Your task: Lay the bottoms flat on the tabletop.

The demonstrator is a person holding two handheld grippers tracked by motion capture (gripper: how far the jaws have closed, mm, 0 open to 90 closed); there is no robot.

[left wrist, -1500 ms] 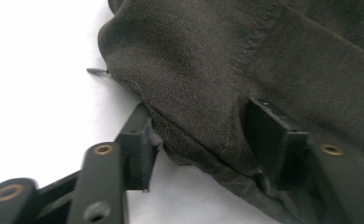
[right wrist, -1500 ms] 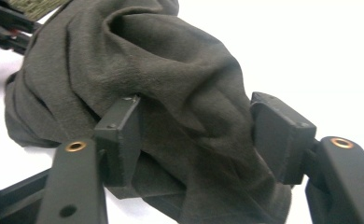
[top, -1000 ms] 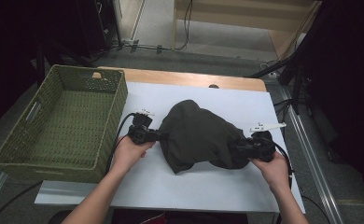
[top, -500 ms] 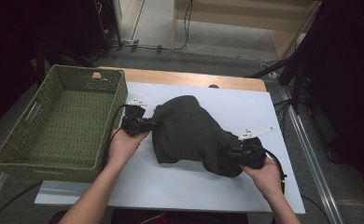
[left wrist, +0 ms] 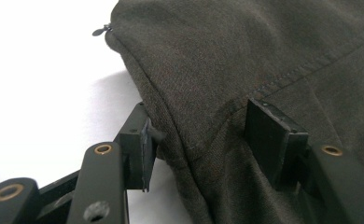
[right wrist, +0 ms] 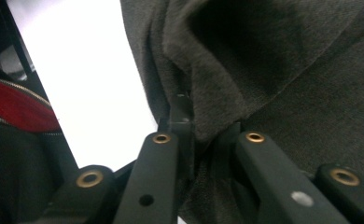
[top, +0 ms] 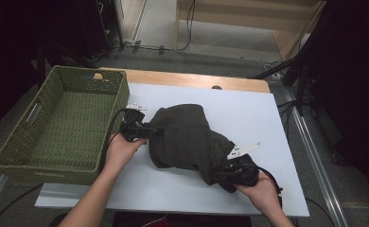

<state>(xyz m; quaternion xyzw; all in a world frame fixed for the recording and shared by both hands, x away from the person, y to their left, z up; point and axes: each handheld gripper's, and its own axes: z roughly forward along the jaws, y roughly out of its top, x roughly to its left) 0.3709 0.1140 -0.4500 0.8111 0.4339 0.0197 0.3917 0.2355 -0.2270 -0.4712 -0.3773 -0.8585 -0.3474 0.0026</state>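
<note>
Right gripper (top: 227,172) has dragged the dark garment (top: 187,137) leftward.

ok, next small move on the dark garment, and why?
Probably draw the left gripper back and re-pinch further along the edge: its jaws have just been opening and stand apart around the dark garment hem. The right gripper is clamped on a fold at the near corner, so the cloth stays anchored on the white mat.

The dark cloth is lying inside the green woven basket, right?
Not quite. The dark brown cloth garment lies on the white table top, beside the green woven basket, not inside it. The high view shows this.
</note>
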